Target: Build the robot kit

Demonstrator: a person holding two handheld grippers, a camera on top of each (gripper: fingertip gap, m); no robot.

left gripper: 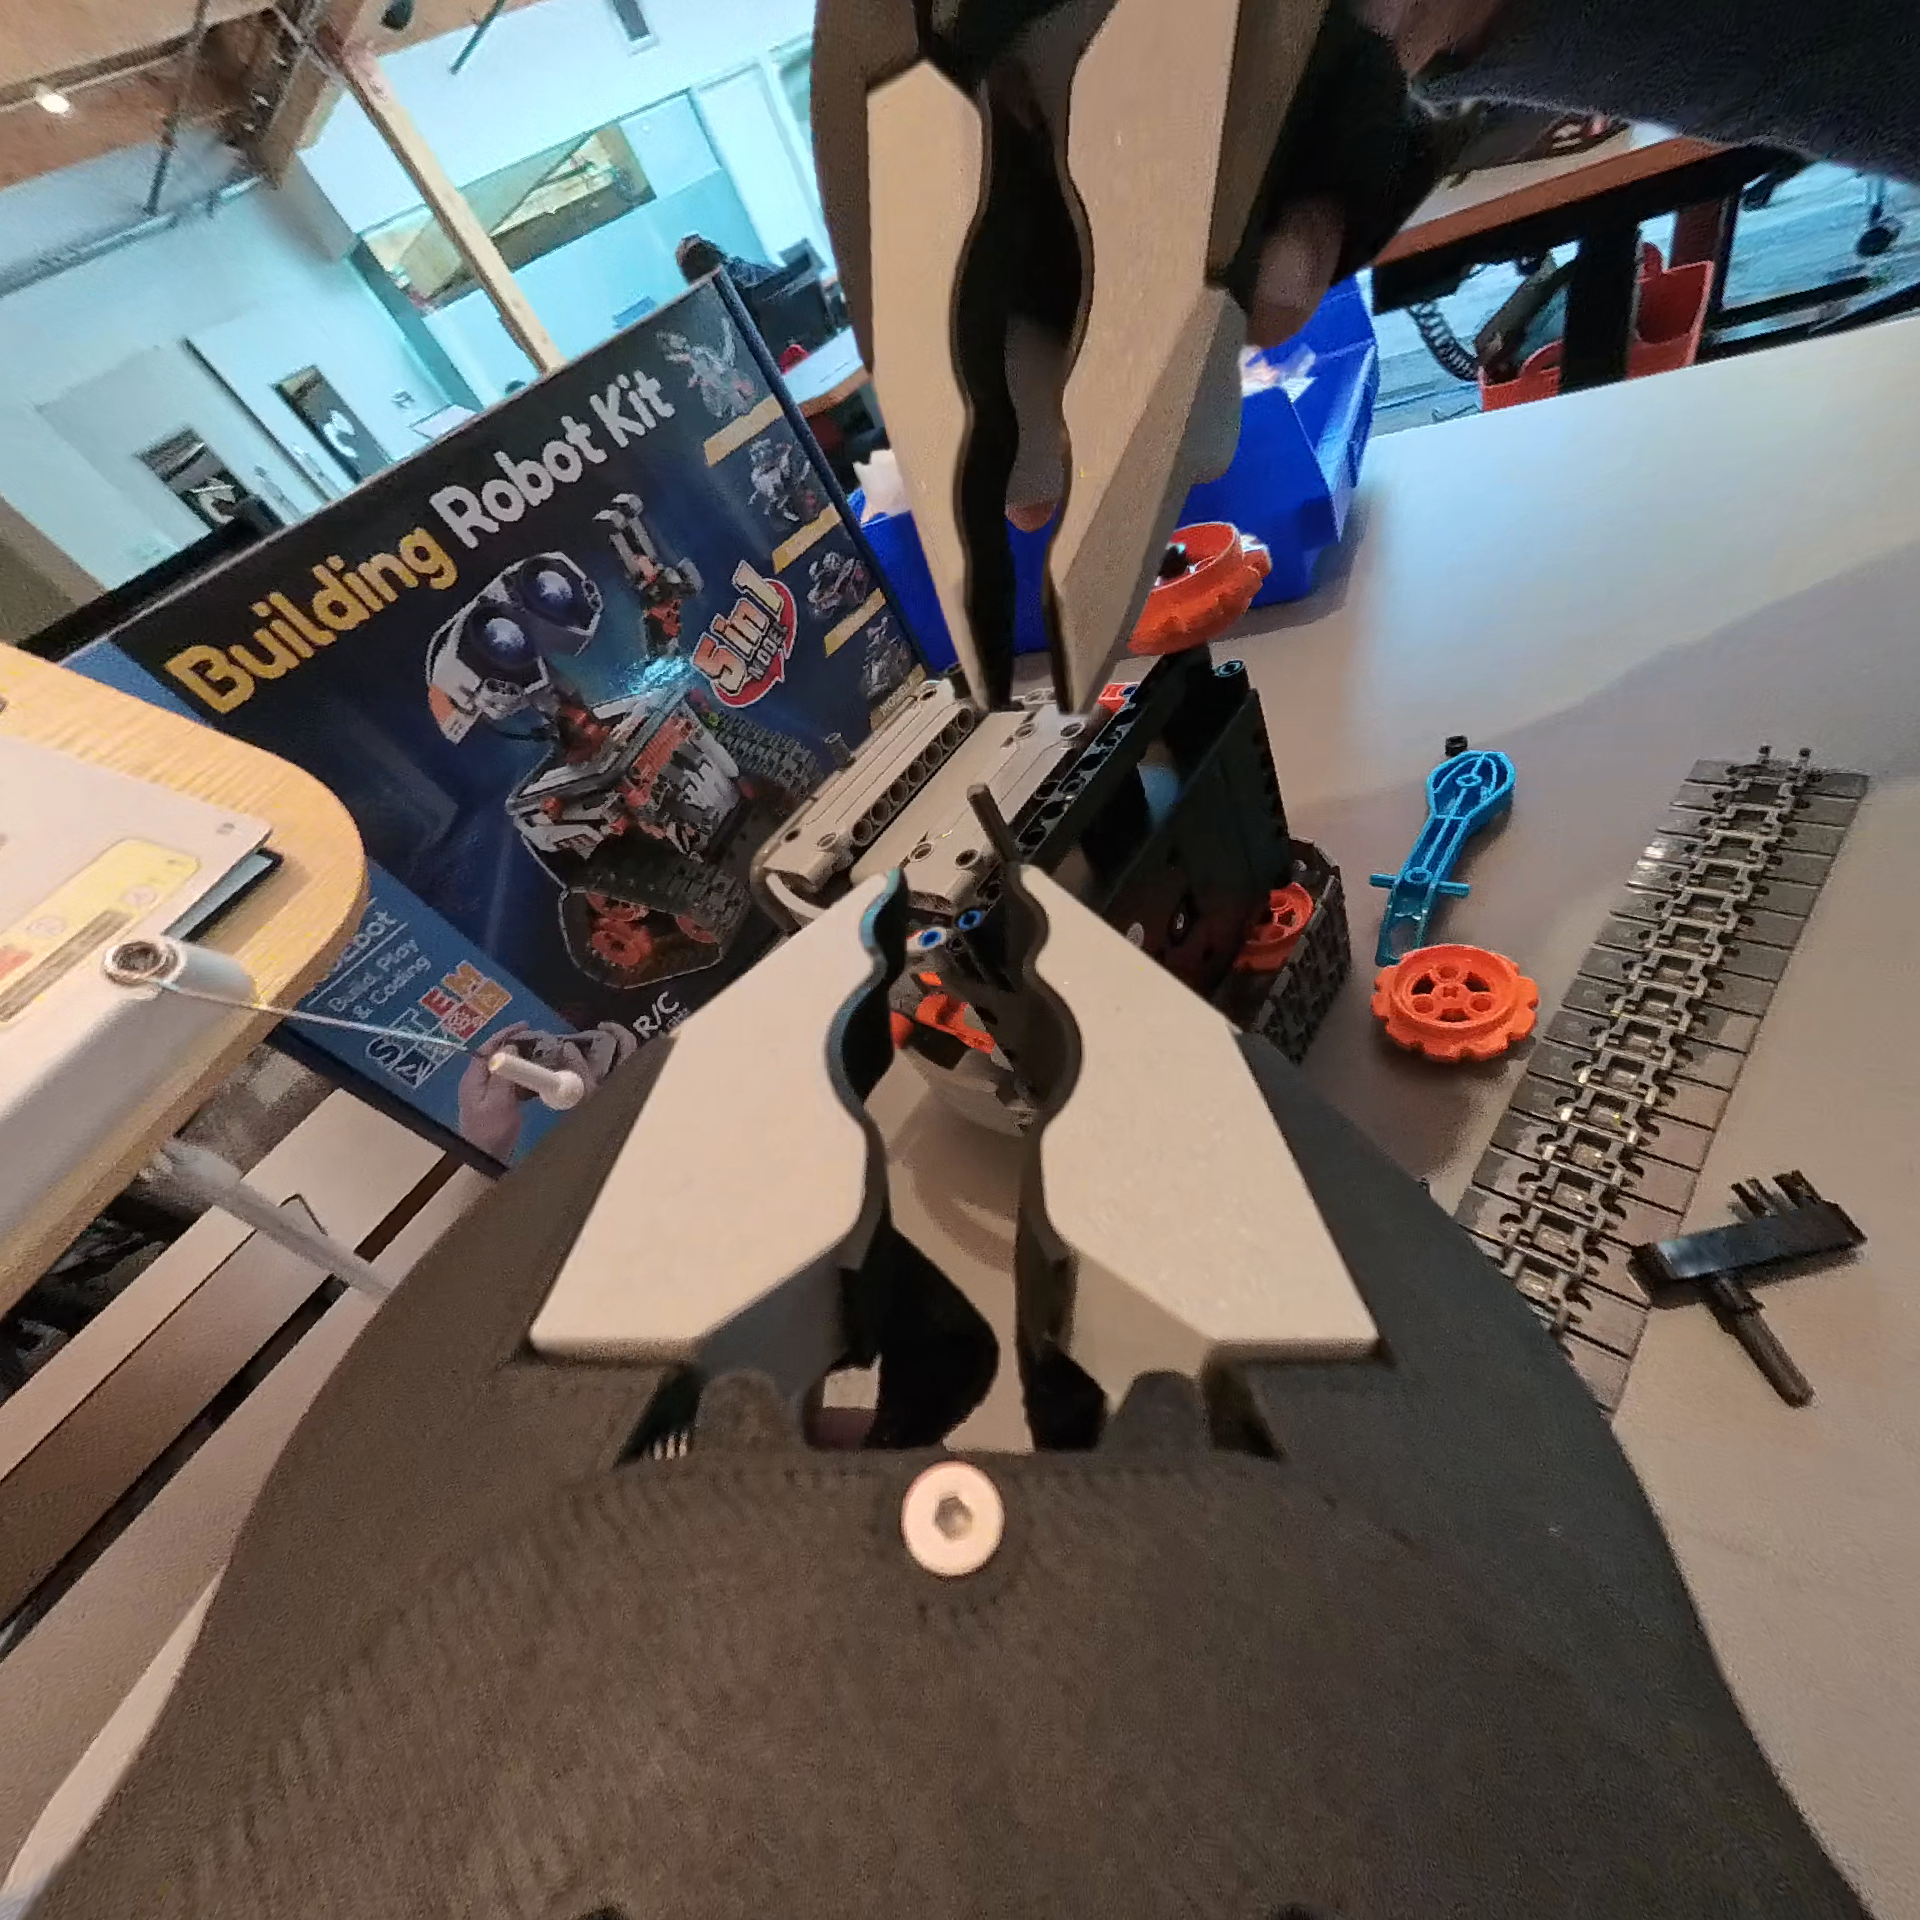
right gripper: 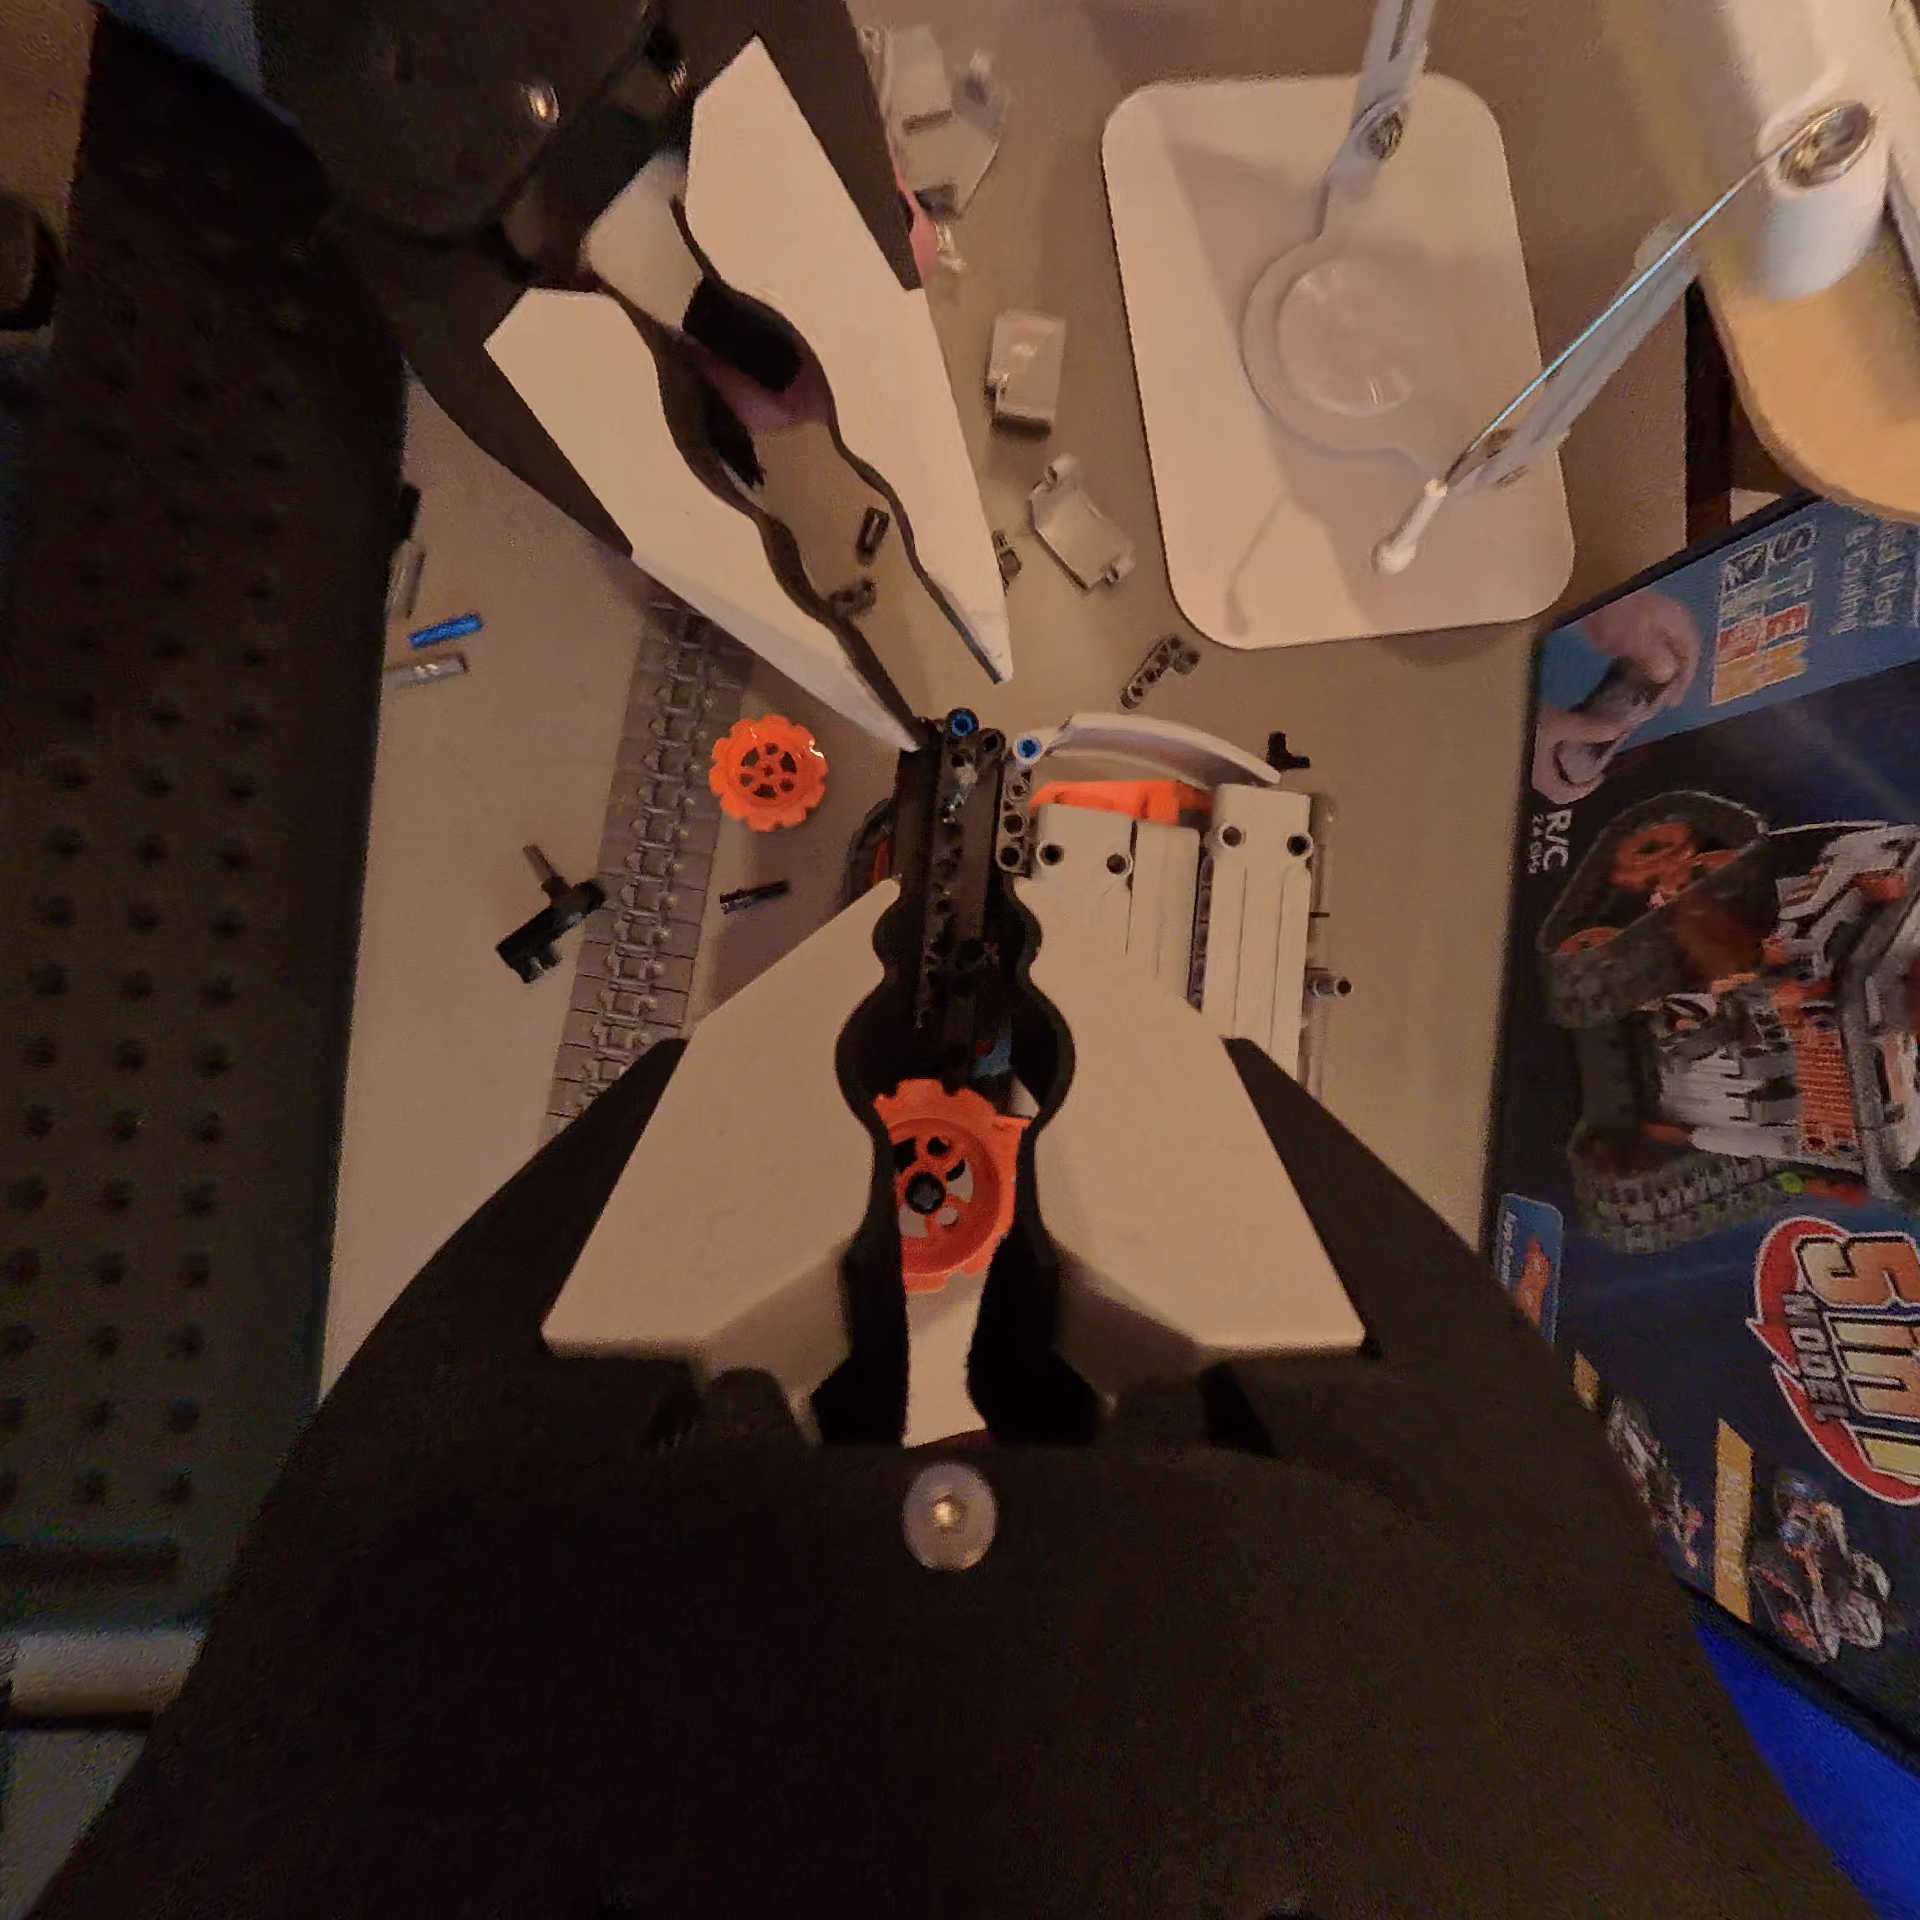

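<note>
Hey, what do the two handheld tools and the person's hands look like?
Both tools, left tool and right tool, match: black textured body, silver screw, pale grey wedge fingers with wavy black pads. The hand wears a black fingerless glove and dark sleeve.

Three orange gears [left gripper: 1452, 1002], one box [left gripper: 520, 748]

Office-type workspace used as a hobby build bench.
Behind my table [left gripper: 1621, 540] I see glass partitions [left gripper: 540, 208], exposed ceiling beams [left gripper: 260, 94] and other desks [left gripper: 1558, 197]; a blue parts bin [left gripper: 1299, 436], robot kit box [left gripper: 488, 665] and loose building parts [left gripper: 1449, 1003] lie around.
</note>
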